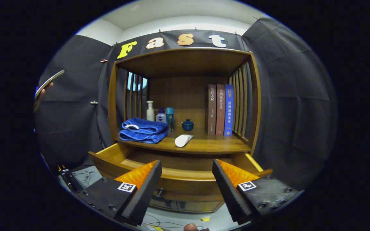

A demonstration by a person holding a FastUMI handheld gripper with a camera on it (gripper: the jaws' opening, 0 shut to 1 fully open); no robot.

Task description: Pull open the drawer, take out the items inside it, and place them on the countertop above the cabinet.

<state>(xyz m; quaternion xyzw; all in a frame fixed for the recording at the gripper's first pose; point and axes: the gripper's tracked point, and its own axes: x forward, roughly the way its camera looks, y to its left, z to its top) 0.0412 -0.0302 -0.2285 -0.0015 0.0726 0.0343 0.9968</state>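
The gripper (186, 189) hung with its jaws spread wide and nothing between them, each black serrated finger (146, 189) backed in orange; between and just beyond the fingertips lay the wooden drawer (185, 175), already pulled out toward the camera from beneath the cabinet's countertop (217, 146); its front panel ran crosswise to the fingers, its long axis left to right, and its handle (160, 192) showed below the front panel near the left finger. The drawer's interior lay ahead of and slightly above the fingertips; what could be seen of its floor looked bare wood, though the front part was hidden behind the panel, so whether anything remained inside could not be told. On the countertop sat a folded blue towel (144, 130) at the left, a white oblong item (183, 140) lying near the front edge with its length angled back and to the right, a small dark blue lidded cup (188, 124), a few toiletry bottles (160, 115) behind the towel, and three upright books (220, 109) at the right. By my judgement, any next reach would call for lifting the fingers over the front panel and down into the drawer.
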